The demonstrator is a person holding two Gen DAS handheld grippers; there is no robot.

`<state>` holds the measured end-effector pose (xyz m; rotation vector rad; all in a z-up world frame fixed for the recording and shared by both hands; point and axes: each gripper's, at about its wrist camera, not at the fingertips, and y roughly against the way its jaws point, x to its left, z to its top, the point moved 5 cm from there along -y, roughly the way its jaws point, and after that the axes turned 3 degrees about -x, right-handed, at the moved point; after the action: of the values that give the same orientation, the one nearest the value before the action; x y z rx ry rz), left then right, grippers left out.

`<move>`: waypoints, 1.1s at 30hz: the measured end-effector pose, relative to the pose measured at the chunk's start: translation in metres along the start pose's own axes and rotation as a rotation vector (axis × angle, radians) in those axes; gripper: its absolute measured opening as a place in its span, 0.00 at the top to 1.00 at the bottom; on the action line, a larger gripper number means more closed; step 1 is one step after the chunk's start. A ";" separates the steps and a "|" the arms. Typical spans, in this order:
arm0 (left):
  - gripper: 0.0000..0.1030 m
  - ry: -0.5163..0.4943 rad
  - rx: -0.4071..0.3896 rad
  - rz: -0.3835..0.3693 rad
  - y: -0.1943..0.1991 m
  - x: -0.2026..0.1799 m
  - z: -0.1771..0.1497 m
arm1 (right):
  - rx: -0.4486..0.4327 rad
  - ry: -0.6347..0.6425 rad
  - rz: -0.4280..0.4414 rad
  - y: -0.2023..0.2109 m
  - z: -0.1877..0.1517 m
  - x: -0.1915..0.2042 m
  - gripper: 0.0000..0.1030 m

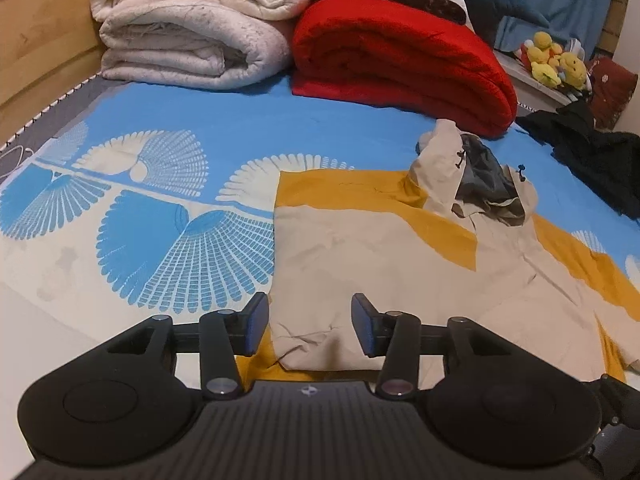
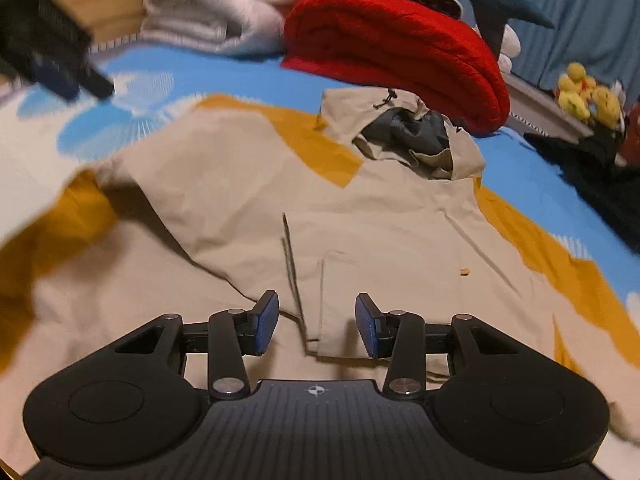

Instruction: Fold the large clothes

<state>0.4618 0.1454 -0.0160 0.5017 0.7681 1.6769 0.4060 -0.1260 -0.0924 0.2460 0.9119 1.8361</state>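
Jacket: a beige and mustard hooded jacket (image 1: 400, 248) lies spread flat on the bed (image 1: 240, 120), hood (image 1: 476, 176) toward the far end, its grey lining showing.
Jacket fold: in the left wrist view one side is folded in, leaving a straight left edge; a sleeve lies across the body.
Left tongs: the left tongs (image 1: 310, 330) hang released, jaws well apart, nothing between them, just over the jacket's near hem.
Right tongs: the right tongs (image 2: 316, 326) are released too, jaws wide, above the jacket's front by a vertical seam and pocket flap.
Other tool seen: a dark blurred shape in the upper left of the right wrist view; cannot tell what it is.
Bed cover: blue and cream sheet (image 1: 152, 216) with fan patterns.
Far end of bed: a folded white quilt (image 1: 192, 28) beside a folded red blanket (image 1: 404, 60), touching or nearly so.
Right side: dark clothing (image 1: 592, 156) heaped near the bed edge; yellow plush toys (image 1: 556, 60) on a ledge beyond.
Containers: cannot tell of any.
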 end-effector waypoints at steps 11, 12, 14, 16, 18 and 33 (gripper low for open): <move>0.47 0.011 0.021 0.029 -0.009 0.002 -0.001 | 0.053 0.186 -0.052 -0.019 -0.021 0.000 0.87; 0.47 0.002 0.022 0.028 -0.010 0.001 -0.002 | 0.050 0.171 -0.040 -0.018 -0.019 -0.002 0.95; 0.47 -0.007 0.024 0.032 -0.012 -0.001 -0.003 | 0.021 0.126 -0.048 -0.011 -0.013 -0.010 0.96; 0.47 -0.009 0.025 0.035 -0.014 -0.002 -0.004 | -0.052 0.048 -0.072 0.002 -0.001 -0.027 0.97; 0.47 -0.010 0.027 0.039 -0.015 -0.002 -0.004 | -0.140 -0.063 -0.111 0.020 0.014 -0.052 0.97; 0.47 -0.018 0.069 0.042 -0.035 -0.004 -0.011 | -0.174 -1.033 -0.341 0.038 -0.050 -0.240 0.74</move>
<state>0.4794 0.1437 -0.0481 0.5836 0.8091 1.6872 0.4607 -0.3634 -0.0454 0.7811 0.0542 1.1966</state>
